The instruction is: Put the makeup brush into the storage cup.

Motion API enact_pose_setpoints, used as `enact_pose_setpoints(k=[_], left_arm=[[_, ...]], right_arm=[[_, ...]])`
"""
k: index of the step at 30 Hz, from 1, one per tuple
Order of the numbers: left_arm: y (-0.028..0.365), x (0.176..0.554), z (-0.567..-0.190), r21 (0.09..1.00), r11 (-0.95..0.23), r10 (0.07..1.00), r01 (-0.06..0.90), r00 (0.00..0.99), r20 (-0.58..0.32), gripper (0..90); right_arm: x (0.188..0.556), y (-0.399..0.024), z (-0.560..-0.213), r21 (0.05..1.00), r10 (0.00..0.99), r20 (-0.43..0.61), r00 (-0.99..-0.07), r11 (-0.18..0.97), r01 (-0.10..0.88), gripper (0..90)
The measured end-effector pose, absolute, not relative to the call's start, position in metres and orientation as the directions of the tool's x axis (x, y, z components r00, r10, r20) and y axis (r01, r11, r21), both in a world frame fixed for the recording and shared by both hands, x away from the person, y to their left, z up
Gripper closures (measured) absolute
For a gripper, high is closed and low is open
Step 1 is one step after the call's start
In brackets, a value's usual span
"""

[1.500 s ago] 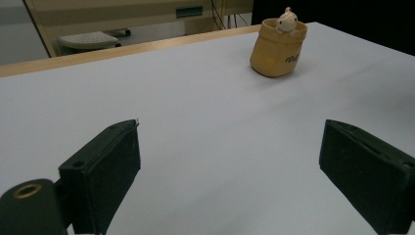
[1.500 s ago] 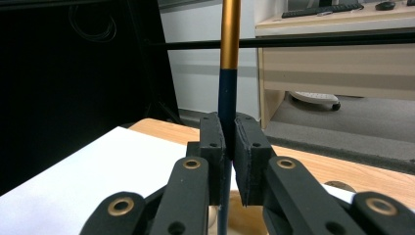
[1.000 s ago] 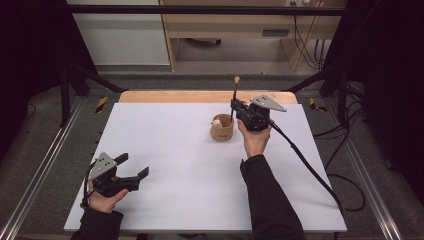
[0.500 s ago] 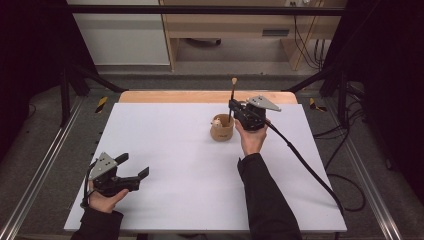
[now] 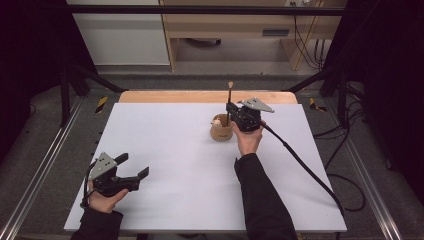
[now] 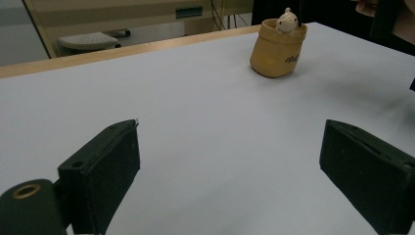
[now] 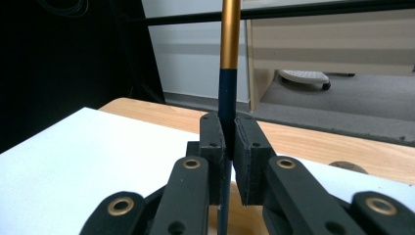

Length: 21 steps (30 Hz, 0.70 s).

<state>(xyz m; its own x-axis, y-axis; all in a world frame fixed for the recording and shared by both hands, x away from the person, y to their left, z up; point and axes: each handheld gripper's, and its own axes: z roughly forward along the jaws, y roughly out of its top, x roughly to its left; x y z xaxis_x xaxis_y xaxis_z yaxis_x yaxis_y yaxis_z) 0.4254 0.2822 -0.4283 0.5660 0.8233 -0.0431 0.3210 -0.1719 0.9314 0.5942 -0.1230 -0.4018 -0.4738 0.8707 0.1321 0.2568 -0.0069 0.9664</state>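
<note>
Lower now, right tongs (image 5: 229, 108) pinch an upright brush (image 7: 228, 73), its tip hidden in the pot (image 5: 221, 131); left tongs (image 5: 134, 166) spread.

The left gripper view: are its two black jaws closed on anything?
No, the left gripper has its jaws standing wide apart over the bare white table, with nothing between them.

Both handheld grippers are matte black plastic. The left gripper (image 5: 131, 166) has chunky rectangular pads (image 6: 105, 169) with a small hole in the side and brass-coloured pivot bushings on the linkage. Same brass rings and black link arms on the right gripper (image 7: 229, 147), plus little screw holes in its pads. Each carries a grey three-cornered plate on top, and a thick black cable (image 5: 300, 165) trails off the right one. The person wears long dark sleeves (image 5: 265, 200).
</note>
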Motion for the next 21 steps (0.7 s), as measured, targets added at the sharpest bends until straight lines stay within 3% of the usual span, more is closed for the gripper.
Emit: enact_pose_setpoints(k=[21], left_arm=[[0.282,0.425,-0.428,0.931,-0.176,0.822,0.32,0.569,-0.04,7.6]], right_arm=[[0.599,-0.116,-0.425,0.946,0.878,0.126,-0.462,0.034,0.323,83.2]])
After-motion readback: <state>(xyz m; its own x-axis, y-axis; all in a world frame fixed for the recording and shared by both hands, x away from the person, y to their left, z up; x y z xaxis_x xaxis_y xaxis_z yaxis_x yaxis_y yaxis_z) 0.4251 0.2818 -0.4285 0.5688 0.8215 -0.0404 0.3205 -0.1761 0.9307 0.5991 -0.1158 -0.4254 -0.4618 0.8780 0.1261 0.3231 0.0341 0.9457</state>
